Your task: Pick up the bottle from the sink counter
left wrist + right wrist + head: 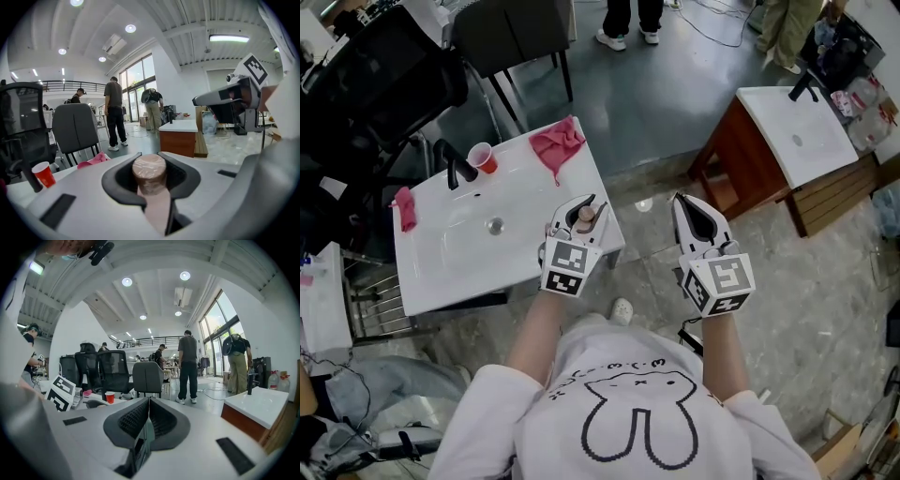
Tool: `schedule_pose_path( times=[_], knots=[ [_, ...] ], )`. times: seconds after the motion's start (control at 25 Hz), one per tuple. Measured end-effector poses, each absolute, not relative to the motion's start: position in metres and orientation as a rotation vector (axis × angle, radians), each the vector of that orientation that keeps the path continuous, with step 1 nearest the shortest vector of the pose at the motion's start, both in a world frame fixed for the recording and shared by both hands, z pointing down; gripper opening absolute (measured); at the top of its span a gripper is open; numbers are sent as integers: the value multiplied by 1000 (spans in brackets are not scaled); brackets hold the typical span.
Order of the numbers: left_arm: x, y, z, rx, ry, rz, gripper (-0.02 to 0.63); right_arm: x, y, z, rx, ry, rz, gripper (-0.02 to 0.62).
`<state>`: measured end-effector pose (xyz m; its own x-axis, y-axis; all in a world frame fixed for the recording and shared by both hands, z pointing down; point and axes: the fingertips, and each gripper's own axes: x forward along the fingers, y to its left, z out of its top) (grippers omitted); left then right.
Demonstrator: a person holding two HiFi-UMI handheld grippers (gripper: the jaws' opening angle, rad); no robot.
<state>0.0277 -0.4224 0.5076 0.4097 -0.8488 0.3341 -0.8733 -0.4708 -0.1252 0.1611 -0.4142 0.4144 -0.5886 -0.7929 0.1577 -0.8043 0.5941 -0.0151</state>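
Note:
My left gripper (581, 214) is shut on a small pinkish-tan bottle (585, 218), held above the right edge of the white sink counter (431, 272). In the left gripper view the bottle (149, 176) stands between the dark jaws with its round cap up. My right gripper (698, 217) hangs over the floor to the right of the counter, shut with nothing in it. Its jaws meet in the right gripper view (148, 405).
On the counter are a black faucet (453, 164), a red cup (484, 157), a pink cloth (558, 142) at the far right corner and another pink cloth (405, 208) at the left. A second sink cabinet (787, 141) stands at the right. Chairs and standing people are beyond.

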Motion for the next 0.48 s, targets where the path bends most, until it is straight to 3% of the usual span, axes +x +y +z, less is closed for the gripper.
schedule_pose_path(
  times=[0.48],
  knots=[
    [-13, -409, 446, 2595, -1705, 459, 106, 131, -400, 387, 1356, -2734, 86, 29]
  ],
)
